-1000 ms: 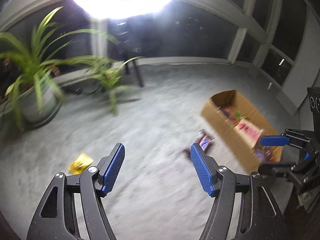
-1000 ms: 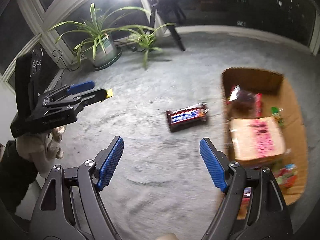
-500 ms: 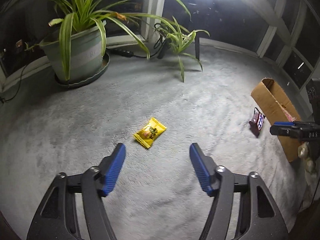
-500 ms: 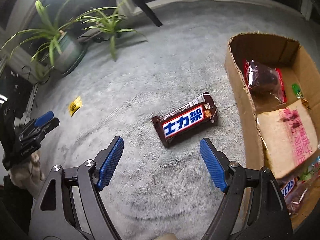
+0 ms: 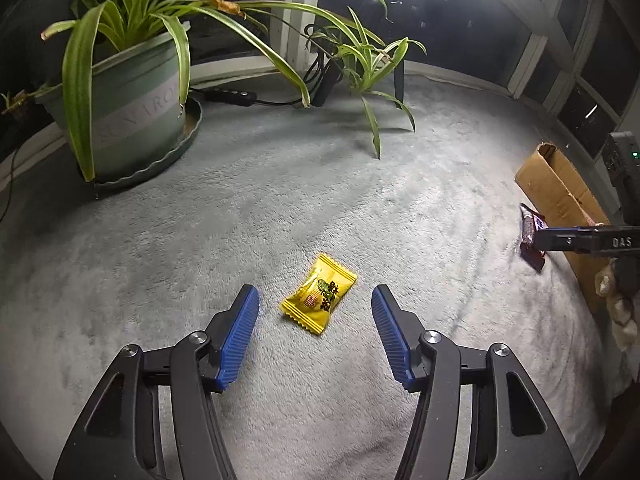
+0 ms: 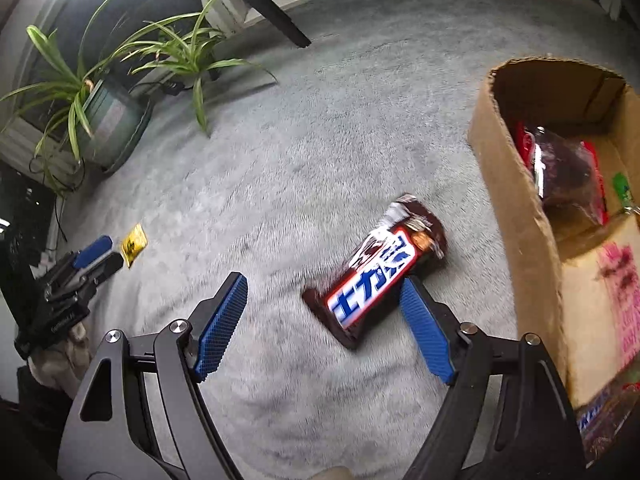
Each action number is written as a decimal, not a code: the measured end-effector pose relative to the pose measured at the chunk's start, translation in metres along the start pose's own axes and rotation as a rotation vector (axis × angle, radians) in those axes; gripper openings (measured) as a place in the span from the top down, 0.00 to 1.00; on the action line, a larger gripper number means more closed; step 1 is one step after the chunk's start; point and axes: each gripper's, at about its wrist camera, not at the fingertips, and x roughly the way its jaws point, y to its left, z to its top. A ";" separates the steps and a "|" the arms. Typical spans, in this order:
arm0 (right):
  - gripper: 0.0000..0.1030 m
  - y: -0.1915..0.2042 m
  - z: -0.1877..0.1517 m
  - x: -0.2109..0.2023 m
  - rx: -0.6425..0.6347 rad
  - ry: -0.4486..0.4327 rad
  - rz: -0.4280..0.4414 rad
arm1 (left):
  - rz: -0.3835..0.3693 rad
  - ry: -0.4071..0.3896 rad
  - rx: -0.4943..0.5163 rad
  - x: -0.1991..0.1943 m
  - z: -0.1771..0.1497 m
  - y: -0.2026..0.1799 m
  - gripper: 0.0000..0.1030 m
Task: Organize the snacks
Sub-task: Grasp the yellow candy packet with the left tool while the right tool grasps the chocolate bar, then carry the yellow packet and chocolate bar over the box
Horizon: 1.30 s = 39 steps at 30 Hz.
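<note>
Left wrist view
Left gripper: jaws apart and closing, pads clear of the candy between them.
Candy: small yellow pillow pack, flat on the carpet, well away from the box.
Handling: likely very light, crinkly and slippery; pinch across the padded middle, not the crimped ends.

Right wrist view
Right gripper: jaws wide apart, nothing gripped; the right pad sits just beside the bar.
Bar: brown wrapped chocolate bar, lying askew on the carpet just beside the box's left wall.
Handling: probably firm inside a slick wrapper; grip across its narrow width at mid-length.
</note>
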 end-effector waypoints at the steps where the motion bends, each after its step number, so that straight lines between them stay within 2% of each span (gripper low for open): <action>1: 0.21 0.001 0.002 0.002 -0.009 -0.001 -0.009 | -0.001 0.001 0.000 0.001 0.001 0.001 0.44; 5: 0.22 0.012 0.010 0.011 -0.068 0.013 -0.031 | -0.005 0.007 0.010 0.005 0.003 0.000 0.48; 9: 0.29 0.023 0.014 0.017 -0.129 0.030 -0.065 | -0.015 0.016 0.034 0.012 0.004 -0.003 0.51; 12: 0.30 0.027 0.014 0.018 -0.151 0.034 -0.080 | -0.009 0.026 0.067 0.017 0.004 -0.007 0.57; 16: 0.36 0.027 0.015 0.018 -0.167 0.045 -0.092 | -0.006 0.046 0.103 0.025 0.005 -0.012 0.69; 21: 0.39 0.025 0.015 0.018 -0.187 0.053 -0.104 | 0.002 0.056 0.159 0.026 0.001 -0.018 0.70; 25: 0.55 0.027 0.014 0.018 -0.212 0.048 -0.151 | 0.026 0.058 0.159 0.028 0.002 -0.019 0.77; 29: 0.71 0.022 0.016 0.016 -0.199 0.044 -0.156 | 0.040 0.052 0.158 0.027 0.003 -0.019 0.77; 39: 0.71 0.013 0.013 0.008 -0.193 0.025 -0.114 | 0.045 0.037 0.125 0.016 0.000 -0.022 0.78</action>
